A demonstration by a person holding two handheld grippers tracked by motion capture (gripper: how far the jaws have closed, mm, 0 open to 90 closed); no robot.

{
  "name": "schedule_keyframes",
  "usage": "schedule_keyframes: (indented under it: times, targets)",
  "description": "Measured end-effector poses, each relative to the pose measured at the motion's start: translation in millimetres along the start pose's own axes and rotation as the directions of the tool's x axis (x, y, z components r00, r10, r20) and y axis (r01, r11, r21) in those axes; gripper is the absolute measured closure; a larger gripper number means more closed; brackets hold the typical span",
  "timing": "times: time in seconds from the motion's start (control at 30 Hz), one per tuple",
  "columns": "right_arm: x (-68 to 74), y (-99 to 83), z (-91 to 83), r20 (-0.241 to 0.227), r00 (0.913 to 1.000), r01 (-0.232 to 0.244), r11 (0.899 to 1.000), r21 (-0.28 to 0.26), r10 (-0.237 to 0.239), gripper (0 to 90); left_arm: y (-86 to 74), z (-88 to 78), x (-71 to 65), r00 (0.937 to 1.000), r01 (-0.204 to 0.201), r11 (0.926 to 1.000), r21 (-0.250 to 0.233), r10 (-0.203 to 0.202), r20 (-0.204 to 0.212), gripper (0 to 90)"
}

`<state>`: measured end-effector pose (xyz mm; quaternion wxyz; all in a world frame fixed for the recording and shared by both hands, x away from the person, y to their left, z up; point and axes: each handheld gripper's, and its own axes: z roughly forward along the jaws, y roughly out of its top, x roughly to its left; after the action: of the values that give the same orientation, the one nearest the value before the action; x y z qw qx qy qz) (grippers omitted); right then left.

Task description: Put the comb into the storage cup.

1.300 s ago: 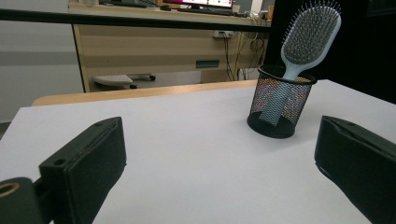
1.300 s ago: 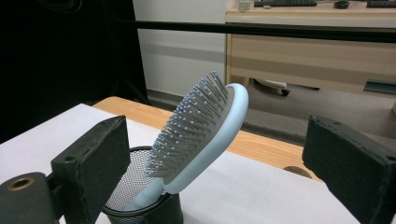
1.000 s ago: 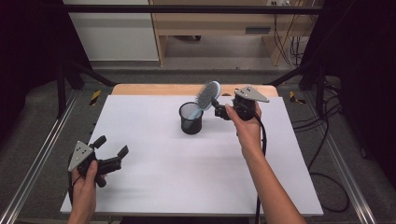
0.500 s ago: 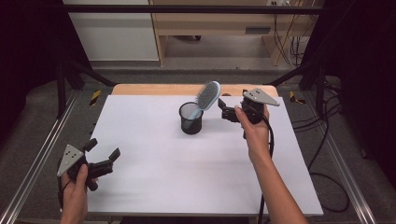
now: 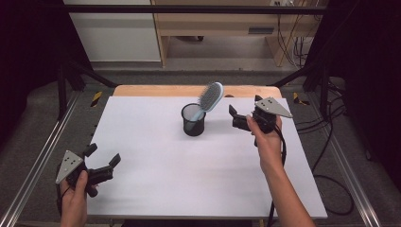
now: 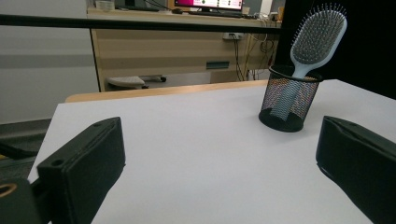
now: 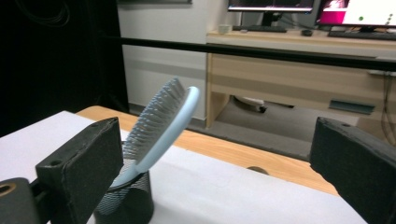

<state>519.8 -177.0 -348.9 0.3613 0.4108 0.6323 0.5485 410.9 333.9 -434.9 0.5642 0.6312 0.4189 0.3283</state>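
1. We see a brush (image 5: 210, 97) standing handle-down in a cup (image 5: 193, 120), toward the table's far edge, a little right of the middle.
2. The brush is pale blue plastic with an oval paddle head and fine dark bristles; it leans to the right, its head well above the rim.
3. The cup is a black wire-mesh cylinder with a solid rim and base, upright.
4. Our right gripper (image 5: 244, 118) hovers just right of the cup, apart from it, its blocky black jaws wide and holding nothing.
5. Our left gripper (image 5: 101, 160) hangs at the table's near left corner, jaws wide and empty.
6. The table (image 5: 156, 161) is smooth matte white with a bare wooden strip along its far edge.
7. Beyond it stand a wooden desk (image 7: 299, 74) with monitors, grey floor and black curtains.
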Motion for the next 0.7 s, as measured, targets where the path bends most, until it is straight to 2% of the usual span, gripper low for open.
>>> schedule_keyframes:
  times: [0.13, 0.27, 0.7]
  targets:
    - [-5.8, -1.2, -7.5, -0.002, 1.0, -0.004, 1.0, -0.014, 0.004, 3.0, 0.1, -0.3, 1.7, 1.0, 0.005, 1.0, -0.005, -0.005, -0.002, 1.6]
    - [-13.1, -1.9, -13.9, -0.002, 0.9995, -0.031, 0.999, -0.026, 0.031, 2.7, -0.5, -1.3, 3.5, 0.9997, 0.022, 0.9997, -0.012, -0.022, -0.007, 1.6]
    - [-27.2, -15.4, -38.6, -0.025, 0.9995, -0.017, 1.0, -0.011, 0.017, 2.8, 0.7, -2.5, 6.8, 0.9994, 0.031, 0.9987, -0.04, -0.032, -0.011, 1.6]
